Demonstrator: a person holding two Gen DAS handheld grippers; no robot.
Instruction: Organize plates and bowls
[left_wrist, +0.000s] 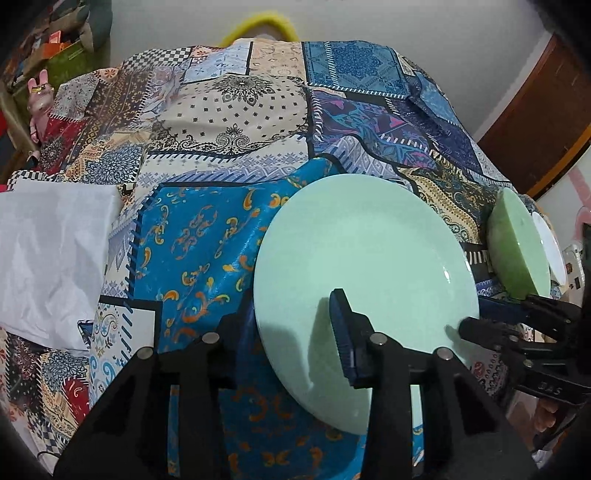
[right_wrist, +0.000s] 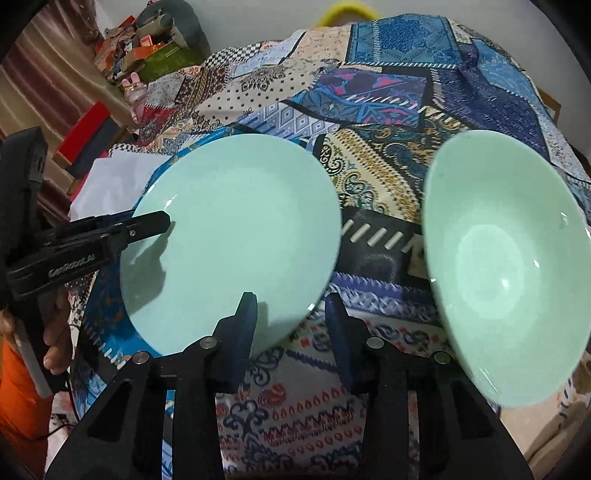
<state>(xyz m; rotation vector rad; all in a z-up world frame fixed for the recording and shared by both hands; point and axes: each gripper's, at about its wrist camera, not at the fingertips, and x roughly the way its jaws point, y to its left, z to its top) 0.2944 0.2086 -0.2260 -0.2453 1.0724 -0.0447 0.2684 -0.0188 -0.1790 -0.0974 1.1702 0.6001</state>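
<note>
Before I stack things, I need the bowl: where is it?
The mint-green bowl sits on the patchwork tablecloth, to the right of the mint-green plate; in the left wrist view it appears at the far right.

White lettering "GenRobot.AI" on black body of left claw (right_wrist: 162, 223), seen in right wrist view. In left wrist view, right claw (left_wrist: 469, 321) body carries a short white mark, upside down, approx. "DAS", prob. not exact. No other legible txt on plate, bowl or cloth.
</note>
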